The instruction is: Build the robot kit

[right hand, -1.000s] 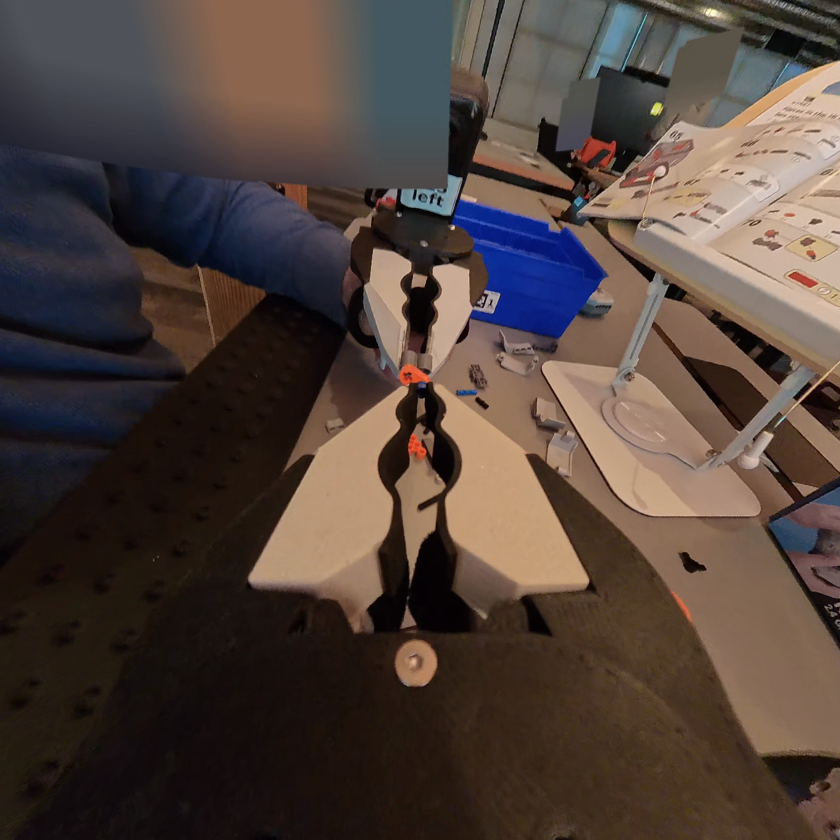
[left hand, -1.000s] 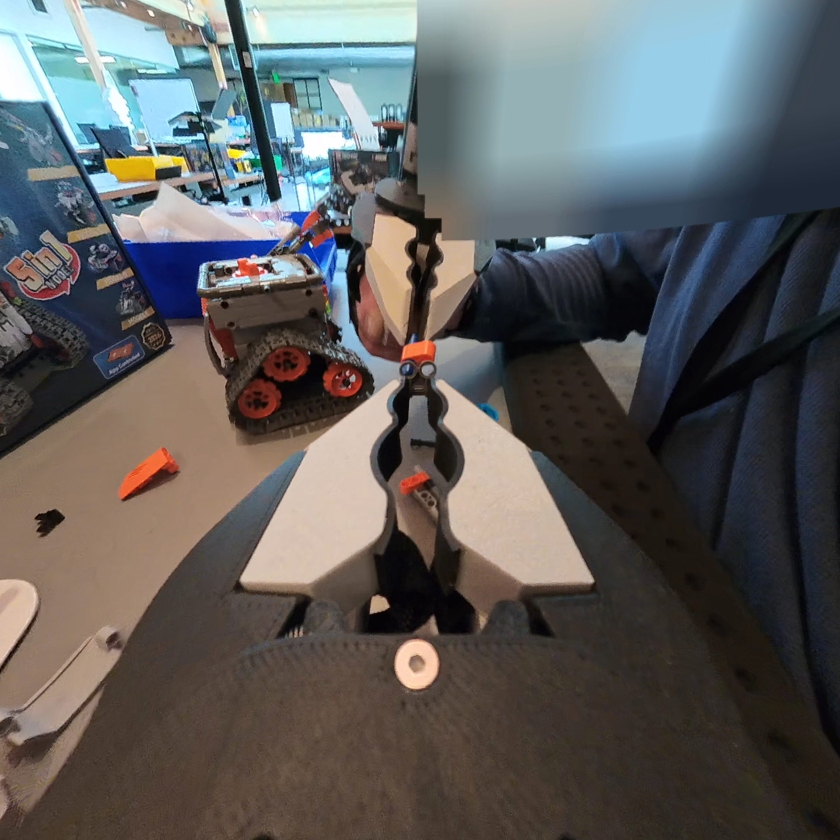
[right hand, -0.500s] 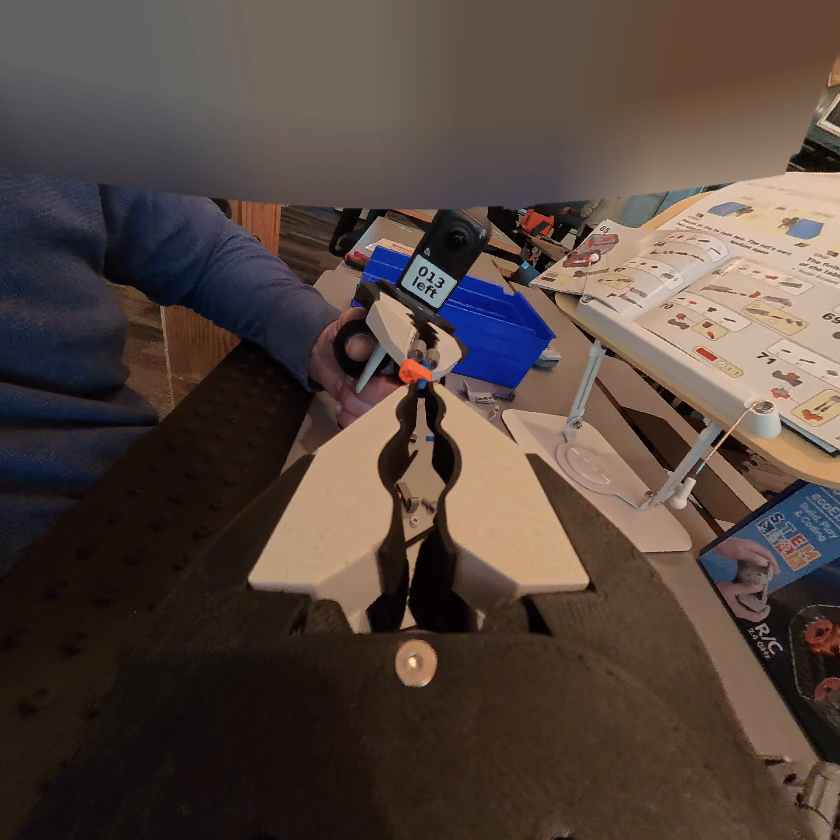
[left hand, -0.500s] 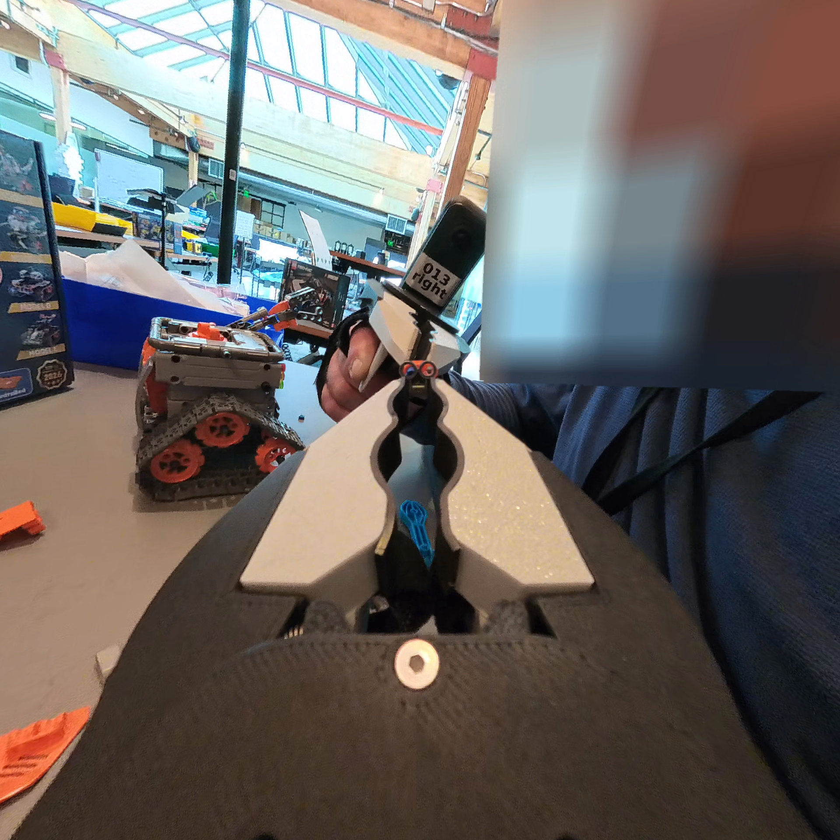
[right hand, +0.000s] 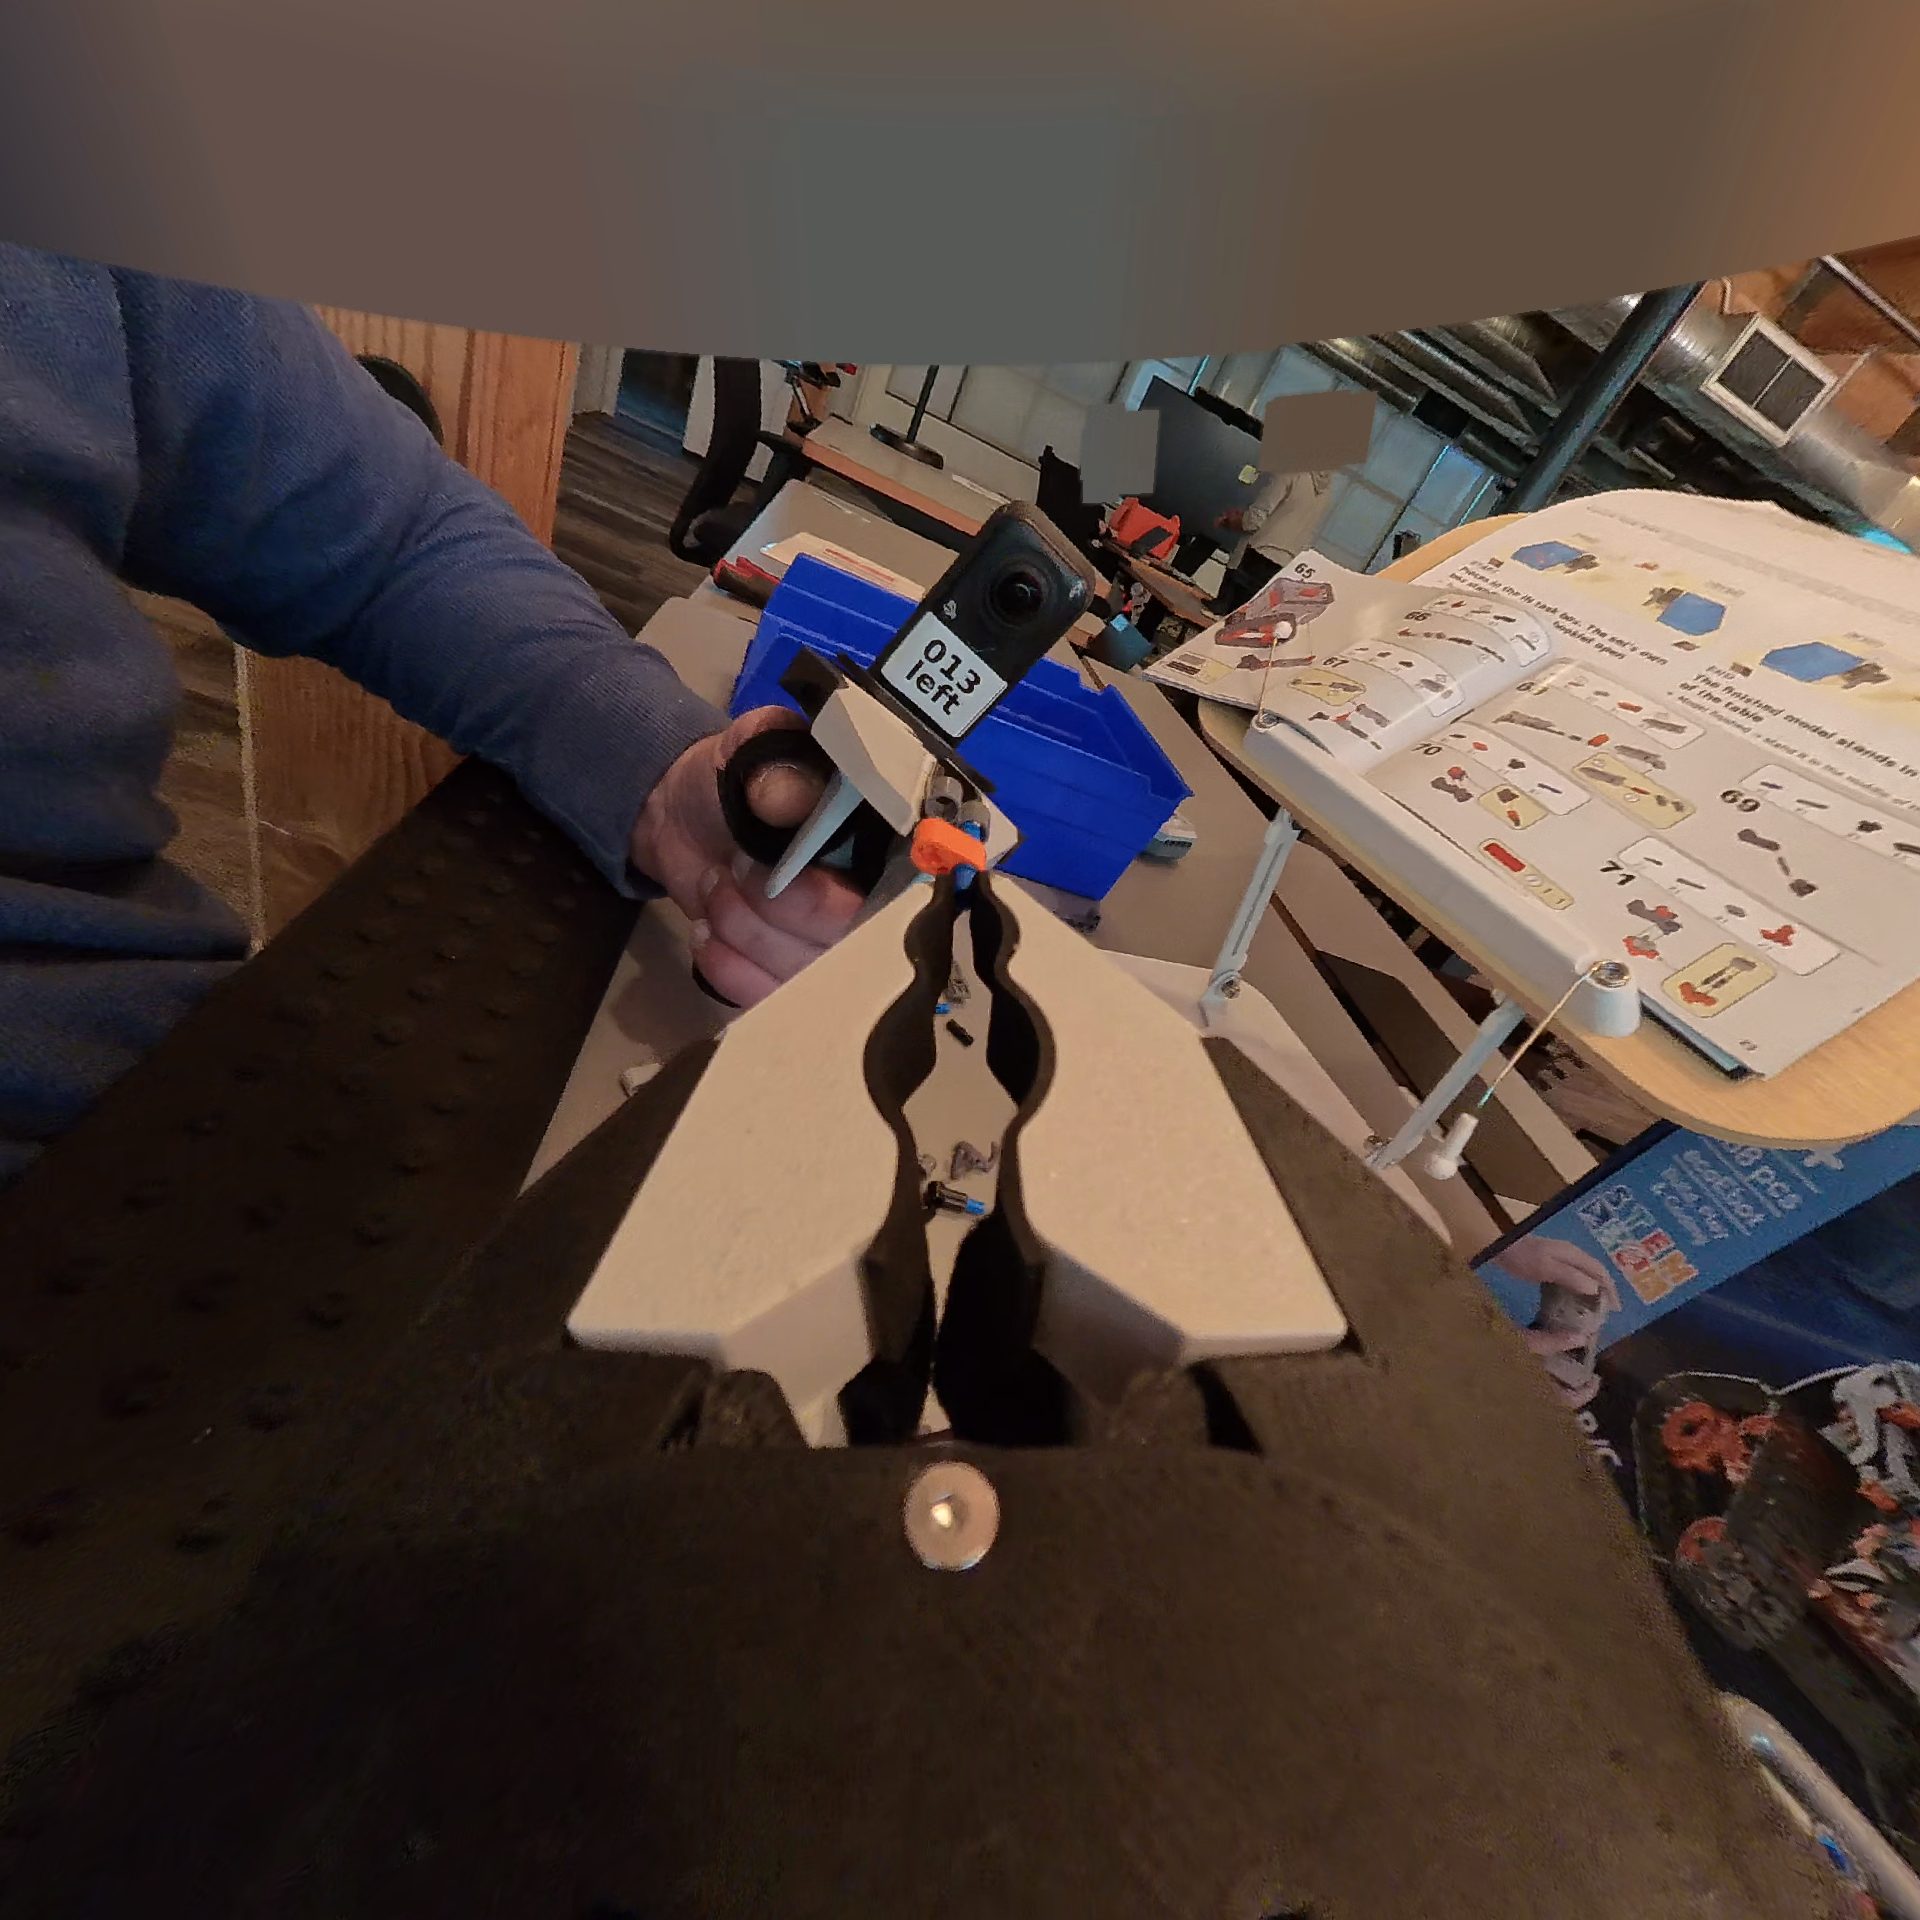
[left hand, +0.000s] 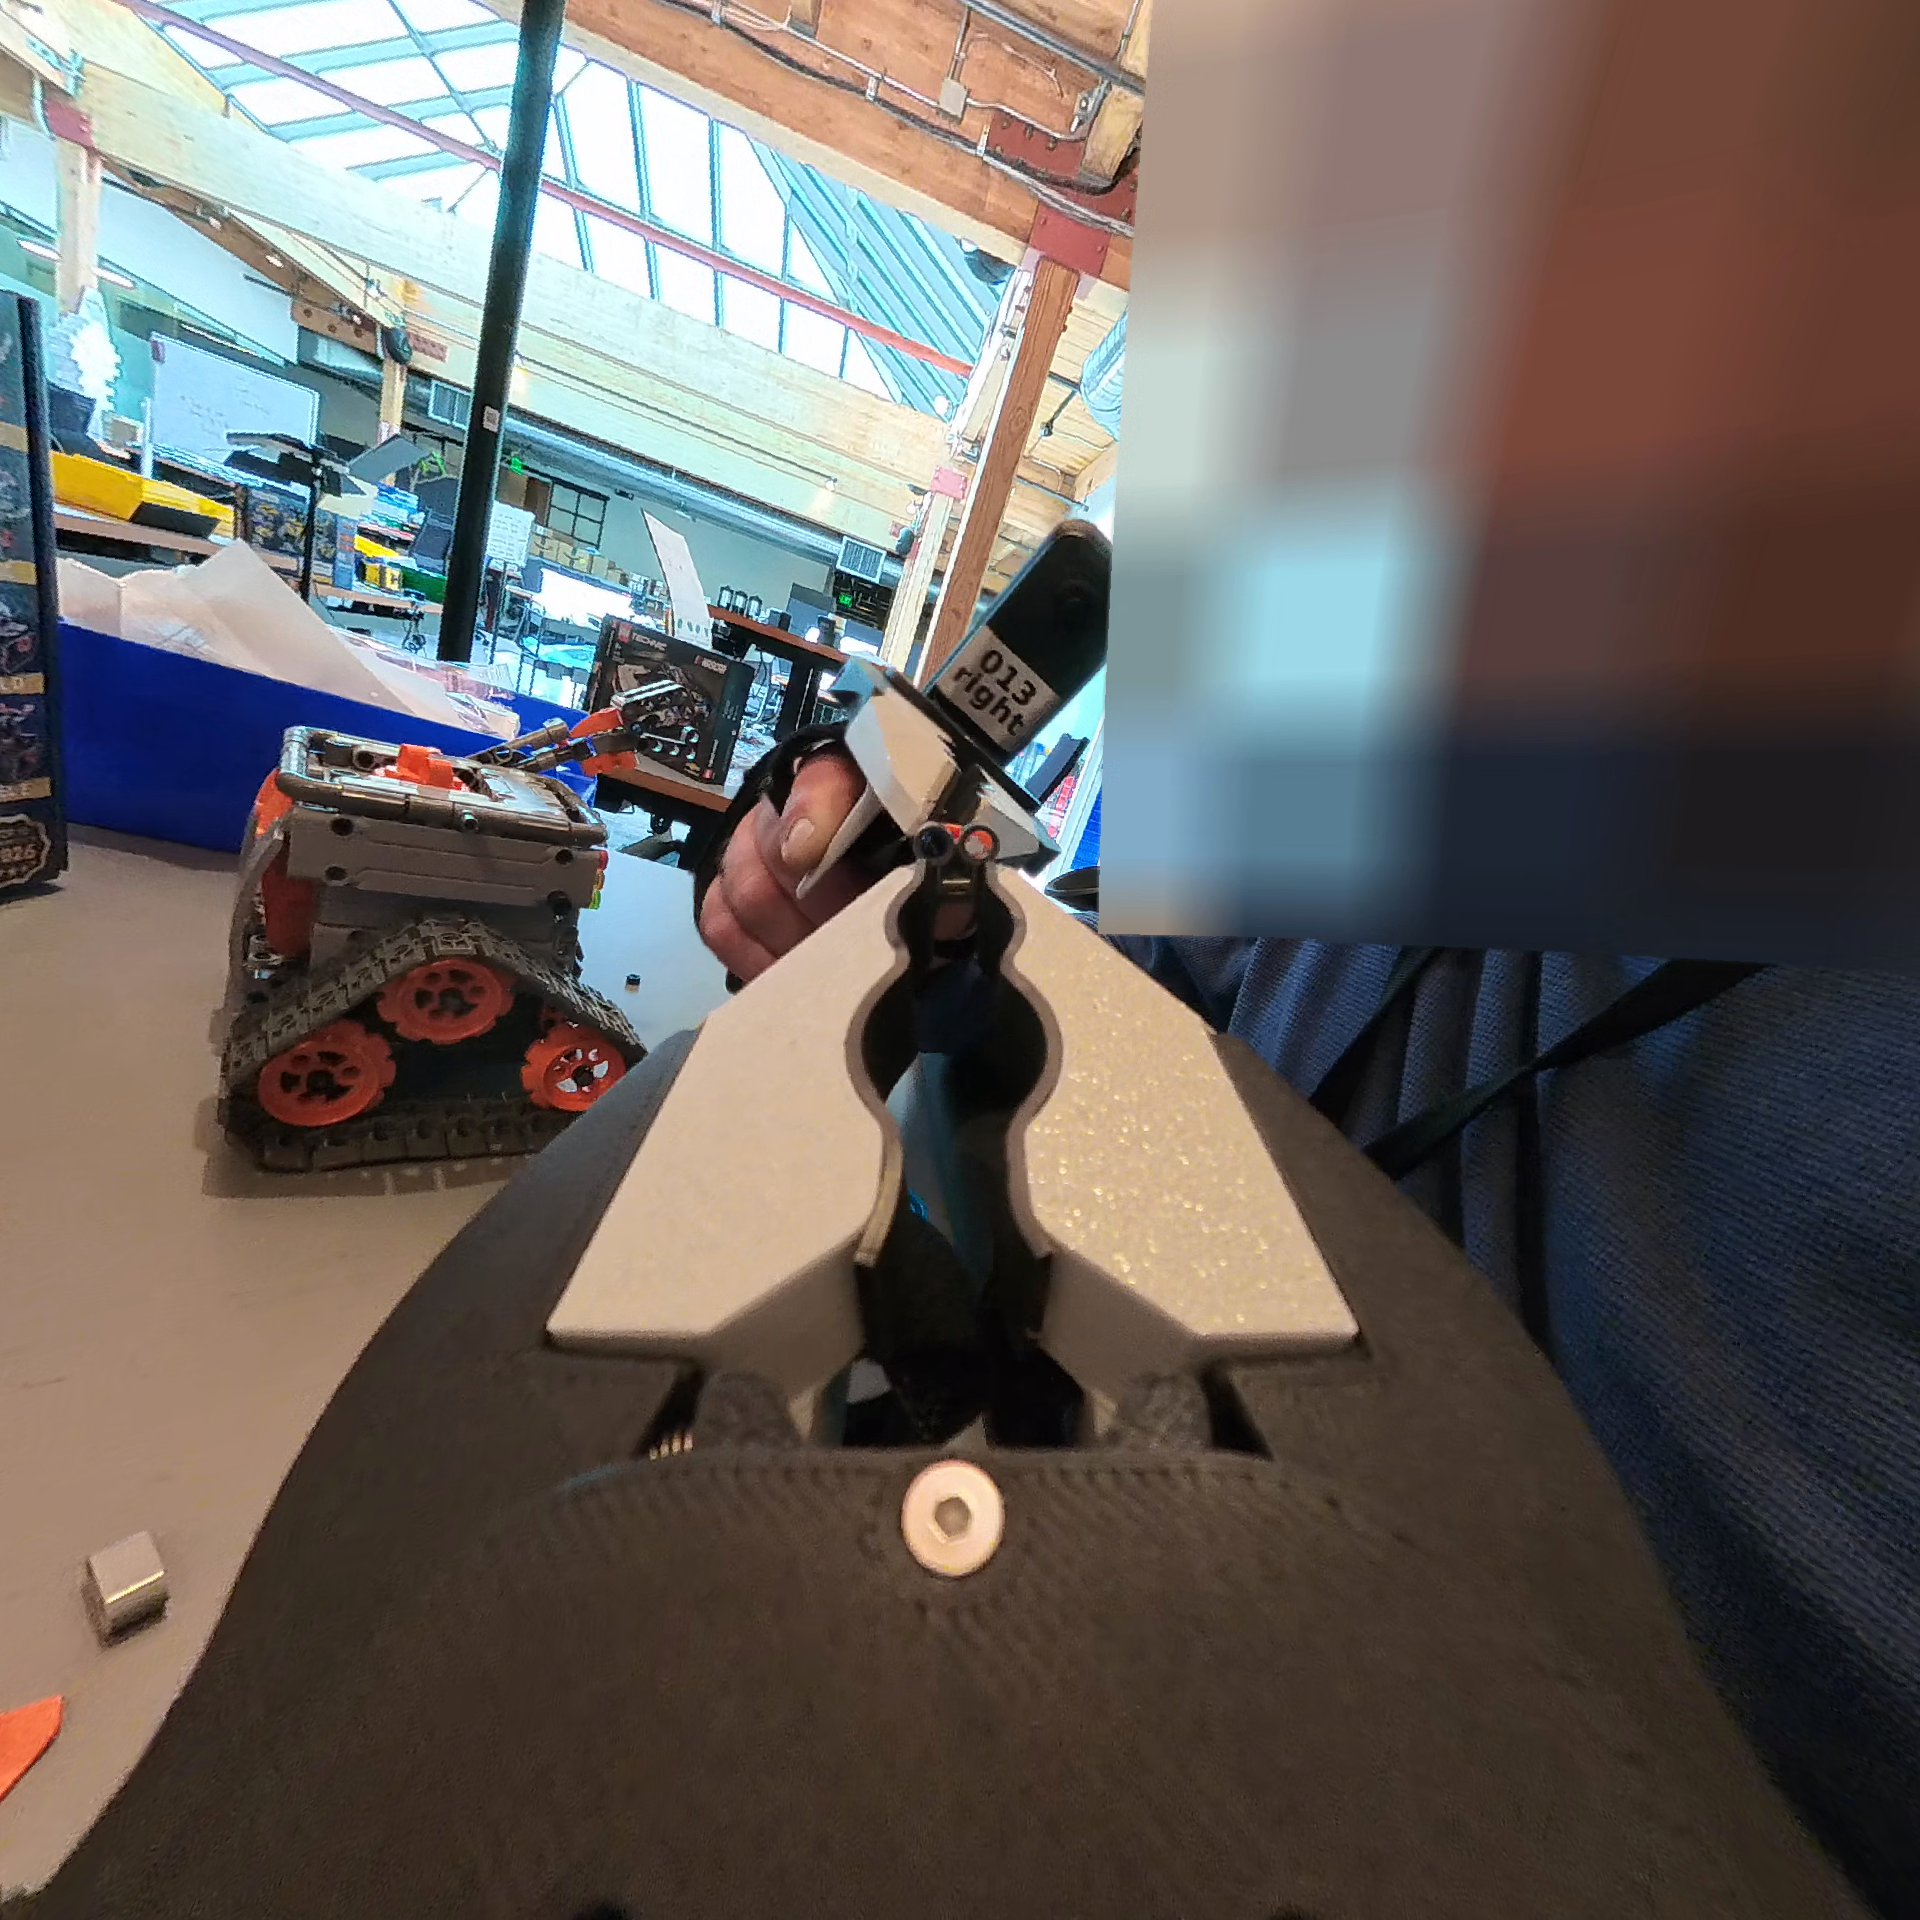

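Orange plastic connector piece (right hand: 938, 844) with a blue pin sits pinched in the nearly closed jaws of the left gripper (right hand: 940, 831), tip to tip with the right gripper (right hand: 956, 899), whose jaws are drawn narrow onto the blue pin's lower end. Only the left wrist view shows the grey tracked toy vehicle with orange wheels (left hand: 416, 951) on the grey tabletop (left hand: 156, 1299). Only the right wrist view shows the blue plastic bin (right hand: 1049, 764) and the open instruction booklet on a white stand (right hand: 1621, 769).

Grey table (left hand: 156, 1299); tracked toy vehicle (left hand: 416, 956); blue bin (right hand: 1049, 758); bookstand (right hand: 1195, 997).
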Demonstrator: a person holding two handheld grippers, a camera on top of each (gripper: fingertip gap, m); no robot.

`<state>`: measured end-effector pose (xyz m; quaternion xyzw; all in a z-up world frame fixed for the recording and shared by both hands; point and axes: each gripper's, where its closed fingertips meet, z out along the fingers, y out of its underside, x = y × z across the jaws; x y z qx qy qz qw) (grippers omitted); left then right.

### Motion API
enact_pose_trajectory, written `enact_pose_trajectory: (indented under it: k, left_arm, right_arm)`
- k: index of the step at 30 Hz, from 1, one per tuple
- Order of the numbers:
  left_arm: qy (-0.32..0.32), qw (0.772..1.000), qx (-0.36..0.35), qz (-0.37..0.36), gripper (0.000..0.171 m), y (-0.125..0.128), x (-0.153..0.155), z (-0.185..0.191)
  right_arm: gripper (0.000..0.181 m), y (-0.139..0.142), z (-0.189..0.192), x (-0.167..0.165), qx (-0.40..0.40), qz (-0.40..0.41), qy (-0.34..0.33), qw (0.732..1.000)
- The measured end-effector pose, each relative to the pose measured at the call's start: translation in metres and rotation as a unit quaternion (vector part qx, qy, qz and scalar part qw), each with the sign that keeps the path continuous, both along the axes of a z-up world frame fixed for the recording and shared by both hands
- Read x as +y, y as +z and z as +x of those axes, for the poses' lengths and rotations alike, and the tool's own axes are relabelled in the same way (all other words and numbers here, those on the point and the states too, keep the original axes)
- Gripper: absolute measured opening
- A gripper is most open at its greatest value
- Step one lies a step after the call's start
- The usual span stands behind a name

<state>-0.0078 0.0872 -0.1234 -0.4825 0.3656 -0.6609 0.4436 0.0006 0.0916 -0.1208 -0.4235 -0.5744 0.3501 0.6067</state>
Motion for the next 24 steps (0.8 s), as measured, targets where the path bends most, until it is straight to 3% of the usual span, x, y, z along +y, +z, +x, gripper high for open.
enact_pose_trajectory:
  k: [13, 24]
  left_arm:
    - [-0.013, 0.999, -0.032, -0.024, 0.006, 0.009, -0.001, -0.001]
    - [0.011, 0.998, 0.043, 0.040, 0.006, -0.003, -0.002, 0.000]
  right_arm:
    - [0.000, 0.003, -0.002, 0.000, -0.023, 0.095, -0.066, 0.993]
    - [0.000, -0.011, -0.003, 0.002, -0.069, 0.104, -0.069, 0.990]
